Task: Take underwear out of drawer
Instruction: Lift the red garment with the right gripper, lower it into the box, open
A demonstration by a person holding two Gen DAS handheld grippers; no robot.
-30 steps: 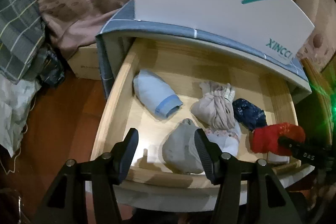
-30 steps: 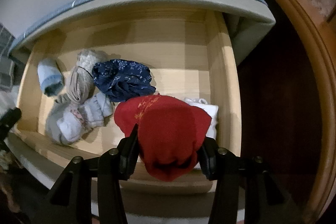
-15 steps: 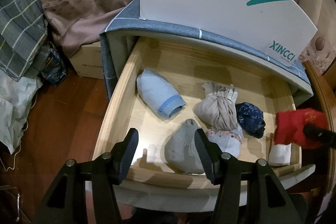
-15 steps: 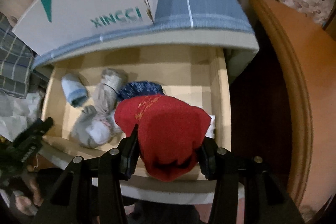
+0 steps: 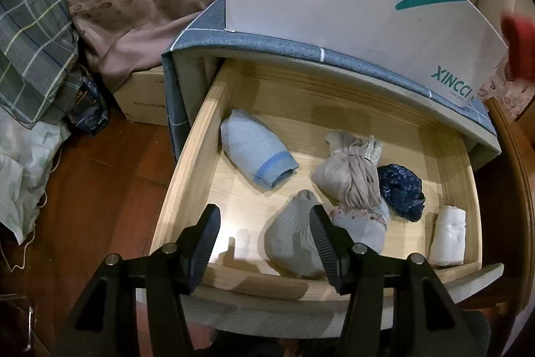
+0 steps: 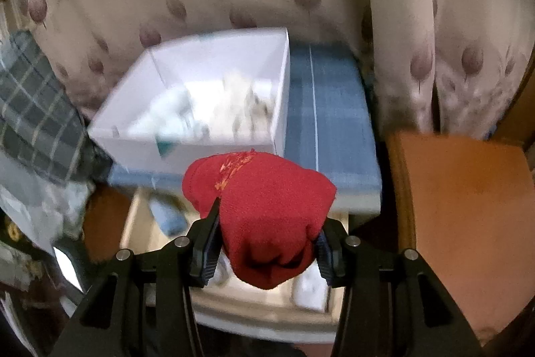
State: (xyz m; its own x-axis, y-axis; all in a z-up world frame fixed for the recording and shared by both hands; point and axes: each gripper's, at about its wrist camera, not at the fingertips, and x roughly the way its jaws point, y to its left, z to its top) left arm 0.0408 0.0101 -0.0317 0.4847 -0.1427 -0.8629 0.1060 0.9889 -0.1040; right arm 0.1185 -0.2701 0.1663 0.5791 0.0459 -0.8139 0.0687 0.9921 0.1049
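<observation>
Right gripper (image 6: pixel 267 243) pinches red underwear (image 6: pixel 264 216), held high above open drawer (image 6: pixel 133 223), in front of white box (image 6: pixel 281 109). Right view blurred; shows box's open top. Left view sharp: left gripper (image 5: pixel 264 236) spread, empty, over drawer front; grey bundle (image 5: pixel 291 243), light-blue roll (image 5: pixel 257 153), beige bundle (image 5: pixel 347 179), navy piece (image 5: pixel 401 191), white roll (image 5: pixel 448 236) inside. Red underwear only blur at right edge there.
</observation>
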